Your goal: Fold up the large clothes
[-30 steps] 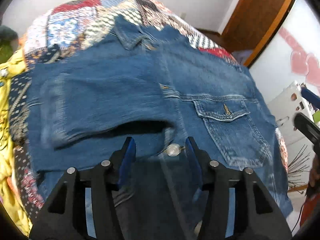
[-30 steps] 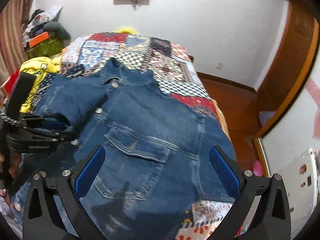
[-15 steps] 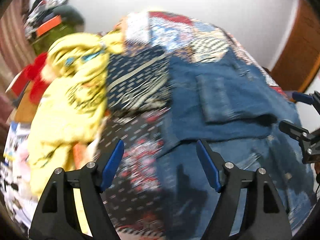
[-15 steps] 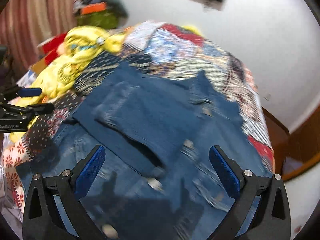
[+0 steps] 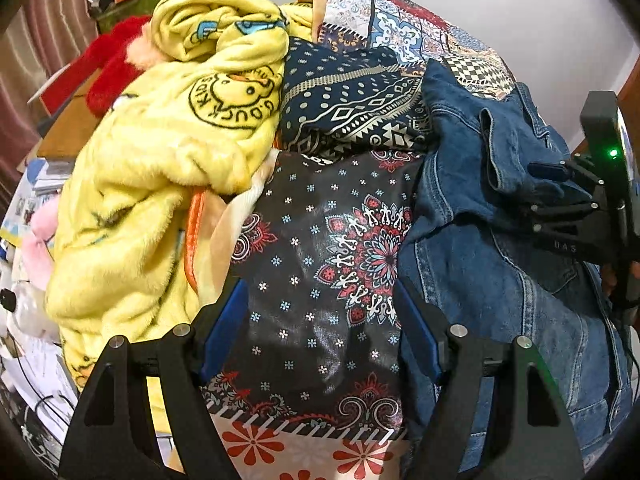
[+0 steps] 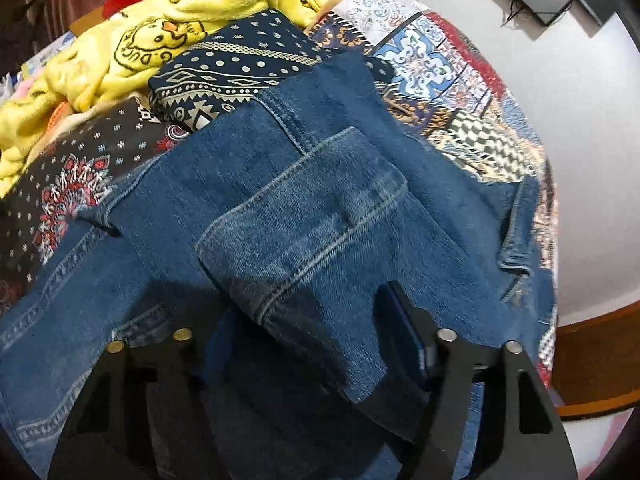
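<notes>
A blue denim jacket (image 6: pixel 304 216) lies on the patterned bedspread (image 5: pixel 320 264), one sleeve folded across its body. In the left wrist view the jacket (image 5: pixel 500 280) fills the right side. My left gripper (image 5: pixel 320 332) is open and empty above the bedspread, left of the jacket's edge. My right gripper (image 6: pixel 308 344) is open, its fingers set either side of the folded sleeve's cuff (image 6: pixel 320 320); the left finger is hidden under denim. The right gripper also shows in the left wrist view (image 5: pixel 560 192), over the jacket.
A yellow plush blanket (image 5: pixel 160 152) is heaped at the left of the bed, with a folded navy patterned cloth (image 5: pixel 348 92) beside it. Red fabric (image 5: pixel 112 64) and clutter lie beyond. A wooden door frame (image 6: pixel 592 360) stands at the right.
My left gripper has opened and swung left off the jacket, now over the bedspread. My right gripper has moved in low over the folded sleeve, which now lies between its fingers.
</notes>
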Available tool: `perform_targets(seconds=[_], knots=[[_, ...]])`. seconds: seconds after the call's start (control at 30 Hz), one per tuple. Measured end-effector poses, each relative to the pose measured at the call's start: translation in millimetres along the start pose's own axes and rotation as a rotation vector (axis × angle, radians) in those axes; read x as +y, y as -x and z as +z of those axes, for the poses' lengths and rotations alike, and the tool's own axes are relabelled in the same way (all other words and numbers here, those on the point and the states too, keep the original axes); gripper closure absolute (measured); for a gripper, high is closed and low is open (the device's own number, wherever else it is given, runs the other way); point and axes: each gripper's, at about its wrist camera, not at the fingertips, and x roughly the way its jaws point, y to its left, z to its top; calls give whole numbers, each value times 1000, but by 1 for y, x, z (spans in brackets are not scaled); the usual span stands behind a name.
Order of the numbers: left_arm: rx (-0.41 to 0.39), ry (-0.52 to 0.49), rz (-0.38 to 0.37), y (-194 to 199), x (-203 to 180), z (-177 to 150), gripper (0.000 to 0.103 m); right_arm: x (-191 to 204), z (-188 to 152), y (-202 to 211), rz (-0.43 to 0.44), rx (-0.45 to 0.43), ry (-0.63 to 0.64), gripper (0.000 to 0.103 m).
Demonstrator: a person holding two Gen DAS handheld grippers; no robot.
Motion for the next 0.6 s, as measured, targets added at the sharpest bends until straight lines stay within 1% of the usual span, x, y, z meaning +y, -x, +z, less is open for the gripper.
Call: perform_targets(seconds=[0.03,0.07,0.1,0.13,0.17,0.23,0.33,0.5,0.53,0.57,0.6], knots=[[1,0,-1,0,-1,0,29,-1,0,2,19,-7,-9,54],[0,-5,-3,0,-3,2,29,-2,1,4,32,-18,-22,59],[-3,-12,-3,1,-5,4,29,-5,1,11,50,-41,-41,76],[-7,-21,-2,3,-7,6,29,-7,1,17,70,-55,-60,88],[-15,-35,-1,5,-12,9,29,-9,1,20,74,-65,-77,88],[-28,-56,-3,8,-22,14,29,-21,0,37,96,-120,-133,89],[-47,-84,-24,13,-38,23,29,-43,-7,62,105,-186,-224,90],[-73,-139,-68,14,-78,46,29,-92,-30,96,104,-282,-389,90],[-75,-141,-73,12,-85,50,29,-105,-41,106,94,-312,-434,90],[-76,-137,-87,11,-94,54,29,-114,-48,113,89,-328,-468,90],[-75,-133,-116,10,-102,58,29,-123,-58,119,87,-344,-506,90]])
